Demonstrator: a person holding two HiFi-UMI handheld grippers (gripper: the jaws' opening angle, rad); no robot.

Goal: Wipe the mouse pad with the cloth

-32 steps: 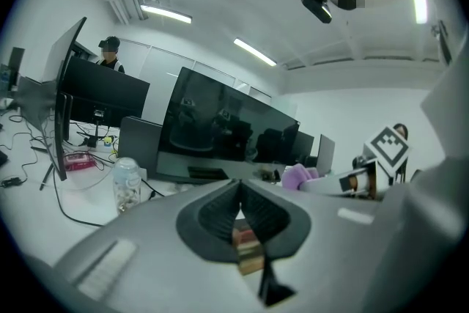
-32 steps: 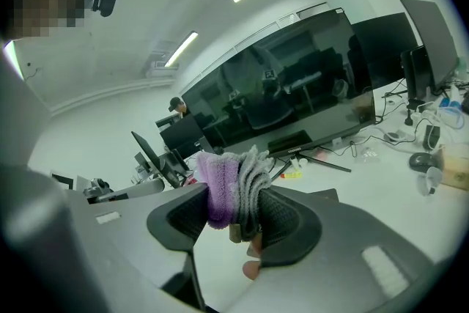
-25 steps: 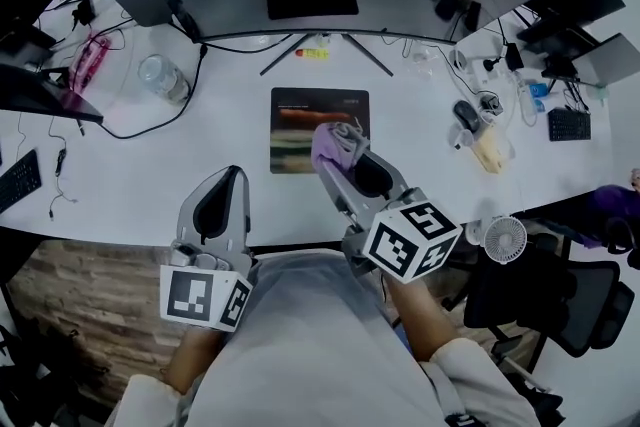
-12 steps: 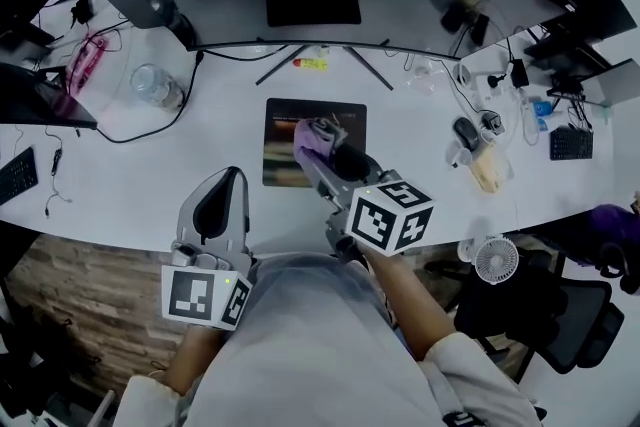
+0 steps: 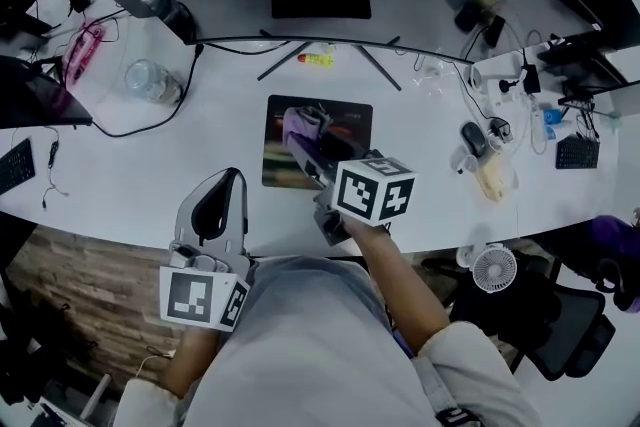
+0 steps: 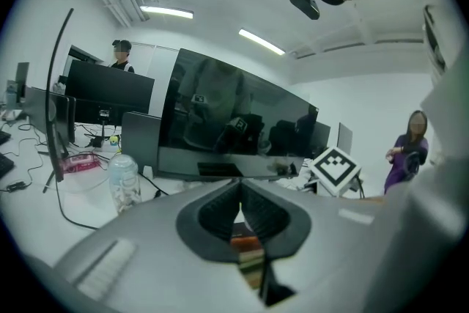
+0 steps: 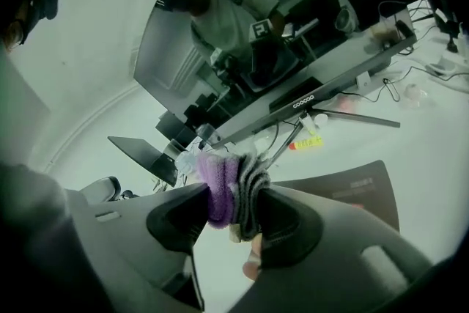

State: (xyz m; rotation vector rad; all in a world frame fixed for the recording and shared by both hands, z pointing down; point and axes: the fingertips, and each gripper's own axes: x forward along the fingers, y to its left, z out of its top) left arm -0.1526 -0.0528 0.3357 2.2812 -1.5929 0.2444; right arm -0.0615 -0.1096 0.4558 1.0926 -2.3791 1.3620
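Lower bezel of the monitor (image 7: 249, 48): a short white brand mark in small letters, seemingly "cocoo"; the reading is uncertain. Corner of the mouse pad (image 7: 366, 194): a few pale lines of print, too small to read. Yellow tube (image 7: 306, 144) on the desk below the monitor: dark print, illegible. Right marker cube (image 5: 372, 190) on the right gripper (image 5: 300, 133) and left marker cube (image 5: 203, 298) on the left gripper (image 5: 230, 177): black-and-white square code patterns, without letters or numbers

Open-plan office: a long white desk (image 5: 430, 185) carries a wide curved monitor (image 6: 234, 128) and a keyboard (image 5: 575, 151), with a small fan (image 5: 494, 268) and swivel chair (image 5: 560, 325) beside it, under ceiling strip lights (image 6: 261, 42).
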